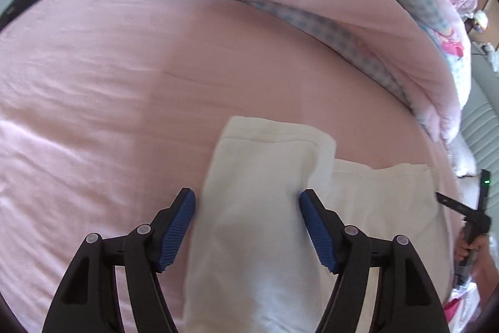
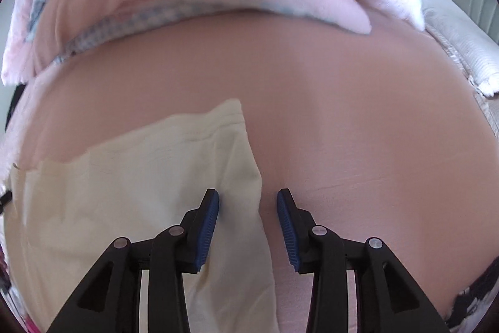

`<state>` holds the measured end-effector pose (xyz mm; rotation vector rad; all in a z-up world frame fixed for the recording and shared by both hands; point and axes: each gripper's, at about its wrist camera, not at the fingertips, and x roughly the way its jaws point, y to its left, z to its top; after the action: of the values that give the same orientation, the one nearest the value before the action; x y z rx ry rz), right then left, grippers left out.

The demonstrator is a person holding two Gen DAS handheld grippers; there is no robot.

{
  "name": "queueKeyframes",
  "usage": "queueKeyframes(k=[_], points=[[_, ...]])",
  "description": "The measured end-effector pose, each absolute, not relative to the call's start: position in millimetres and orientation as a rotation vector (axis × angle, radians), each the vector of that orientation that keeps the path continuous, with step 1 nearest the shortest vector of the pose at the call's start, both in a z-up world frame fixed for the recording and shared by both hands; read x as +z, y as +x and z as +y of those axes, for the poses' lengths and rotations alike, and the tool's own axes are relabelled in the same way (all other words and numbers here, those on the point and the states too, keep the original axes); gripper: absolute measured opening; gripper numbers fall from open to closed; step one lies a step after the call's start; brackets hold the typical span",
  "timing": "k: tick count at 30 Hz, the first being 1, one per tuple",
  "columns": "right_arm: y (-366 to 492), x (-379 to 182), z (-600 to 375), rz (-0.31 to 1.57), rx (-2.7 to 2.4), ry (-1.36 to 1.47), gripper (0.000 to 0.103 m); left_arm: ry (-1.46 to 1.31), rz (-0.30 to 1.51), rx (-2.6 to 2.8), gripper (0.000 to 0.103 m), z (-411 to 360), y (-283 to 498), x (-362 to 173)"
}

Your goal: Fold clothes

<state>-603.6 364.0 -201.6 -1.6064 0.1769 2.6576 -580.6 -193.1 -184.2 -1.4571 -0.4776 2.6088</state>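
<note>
Now I have the cream garment [image 1: 259, 208] lying folded on the pink bed sheet [image 1: 93, 83], low in both frames. My left gripper [image 1: 247, 227] has its fingers spread astride the folded strip, not pinching; my right gripper [image 2: 248, 227] is parted over its right edge. I'd lower squarely before pinching. A rumpled quilt [image 1: 327, 5] fills the upper frame.
</note>
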Motion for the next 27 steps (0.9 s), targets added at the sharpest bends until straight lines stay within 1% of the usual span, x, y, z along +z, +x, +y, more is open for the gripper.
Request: queueKeyframes(k=[1, 2, 3, 4, 5, 6, 8, 10, 11, 12, 13, 14, 15, 17, 19, 22, 24, 25, 27], points=[[-606, -202, 362, 0.144, 2.682, -1.589, 0.039, -1.475, -0.424, 2.618, 0.063, -188, -583, -186], [-608, -202, 361, 0.143, 2.690, -1.597, 0.034, -1.479, -0.374, 2.633, 0.054, -183, -584, -186], [-611, -200, 359, 0.159, 2.703, -1.608, 0.025, -1.471, -0.379, 2.627, 0.033, -183, -584, -184], [-613, -199, 357, 0.174, 2.715, -1.620, 0.002, -1.461, -0.415, 2.606, 0.018, -185, -584, -183], [-615, -198, 356, 0.190, 2.727, -1.632, 0.003, -1.452, -0.413, 2.618, 0.011, -187, -582, -179], [-616, -196, 353, 0.183, 2.738, -1.635, 0.002, -1.443, -0.386, 2.650, 0.011, -189, -578, -174], [-615, -188, 342, 0.028, 2.741, -1.583, 0.002, -1.437, -0.344, 2.707, 0.011, -193, -571, -167], [-611, -182, 345, -0.021, 2.723, -1.518, 0.001, -1.475, -0.371, 2.733, 0.013, -208, -566, -166], [-610, -180, 350, -0.028, 2.707, -1.495, 0.001, -1.500, -0.418, 2.728, 0.017, -220, -563, -167], [-610, -180, 355, -0.022, 2.685, -1.491, 0.001, -1.508, -0.475, 2.717, 0.028, -233, -560, -168], [-610, -180, 360, -0.014, 2.664, -1.488, 0.001, -1.505, -0.527, 2.708, 0.035, -245, -557, -169], [-608, -182, 366, 0.000, 2.645, -1.492, 0.000, -1.501, -0.579, 2.698, 0.048, -257, -555, -169], [-605, -185, 376, 0.019, 2.630, -1.499, 0.001, -1.497, -0.631, 2.687, 0.053, -269, -553, -170], [-612, -193, 382, 0.090, 2.600, -1.532, 0.001, -1.486, -0.735, 2.664, 0.054, -293, -548, -171], [-617, -199, 393, 0.211, 2.590, -1.555, 0.002, -1.530, -0.794, 2.557, 0.054, -300, -545, -181], [-620, -204, 404, 0.331, 2.590, -1.543, 0.004, -1.464, -0.602, 2.565, 0.054, -289, -532, -181], [-619, -204, 401, 0.302, 2.596, -1.540, 0.005, -1.419, -0.518, 2.571, 0.054, -279, -531, -183], [-619, -204, 398, 0.262, 2.606, -1.545, 0.005, -1.398, -0.444, 2.583, 0.054, -271, -533, -183], [-620, -202, 392, 0.180, 2.628, -1.550, 0.005, -1.342, -0.384, 2.575, 0.053, -255, -542, -176]])
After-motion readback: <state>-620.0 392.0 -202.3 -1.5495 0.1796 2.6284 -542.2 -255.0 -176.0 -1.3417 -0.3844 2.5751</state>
